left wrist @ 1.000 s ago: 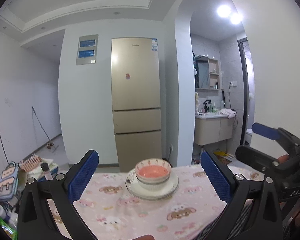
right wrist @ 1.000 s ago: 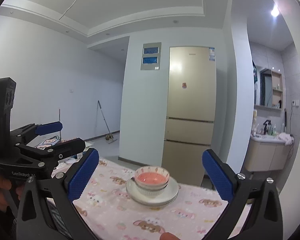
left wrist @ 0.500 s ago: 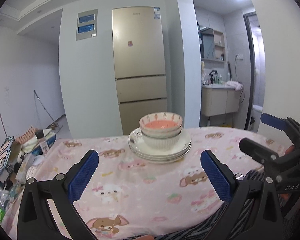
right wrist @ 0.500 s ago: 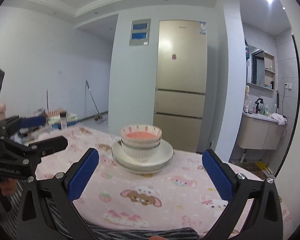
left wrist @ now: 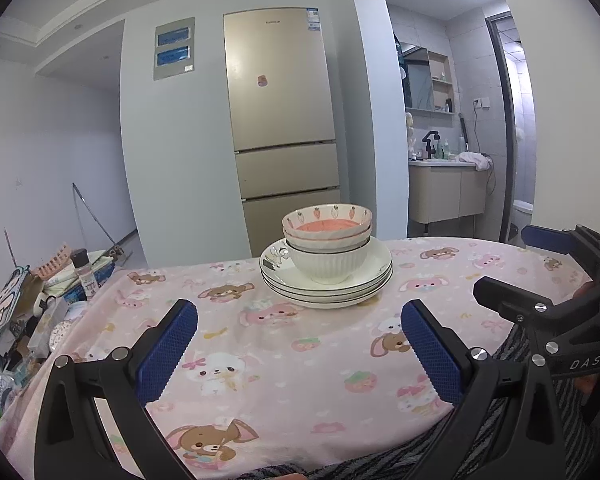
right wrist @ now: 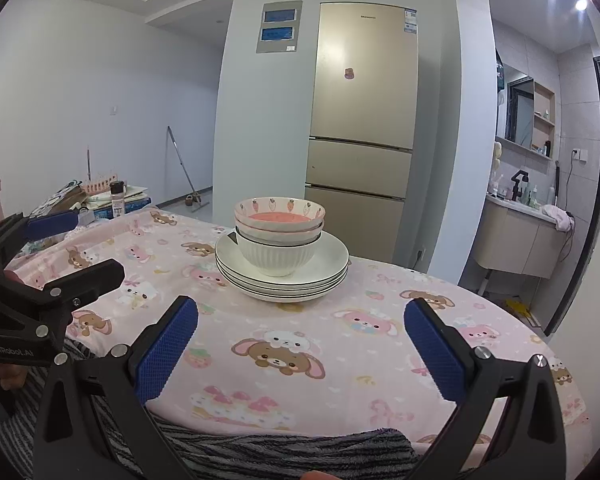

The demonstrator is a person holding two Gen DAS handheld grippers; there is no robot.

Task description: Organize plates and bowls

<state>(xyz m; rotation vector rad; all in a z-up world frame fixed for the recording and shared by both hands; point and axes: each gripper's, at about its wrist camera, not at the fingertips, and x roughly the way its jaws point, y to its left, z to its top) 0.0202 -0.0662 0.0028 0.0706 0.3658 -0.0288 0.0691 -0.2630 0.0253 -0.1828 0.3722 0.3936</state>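
Note:
A stack of white plates (left wrist: 327,285) (right wrist: 282,276) stands on the table with the pink cartoon cloth (left wrist: 260,360) (right wrist: 340,344). On the plates sits a white ribbed bowl (left wrist: 329,261) (right wrist: 275,257) with pink-lined strawberry bowls (left wrist: 327,222) (right wrist: 279,216) nested in it. My left gripper (left wrist: 299,320) (right wrist: 54,248) is open and empty, short of the stack. My right gripper (right wrist: 301,320) (left wrist: 540,264) is open and empty, also short of the stack.
A gold fridge (left wrist: 284,128) (right wrist: 360,120) stands behind the table. Clutter with a spice bottle (left wrist: 83,270) (right wrist: 117,198) lies at the left. A washbasin cabinet (left wrist: 444,192) (right wrist: 516,240) is at the right. A striped grey cloth (right wrist: 260,456) covers the near edge.
Both grippers tilted down and came nearer the table; the stack of plates and bowls now appears larger and closer. Both jaws stayed open.

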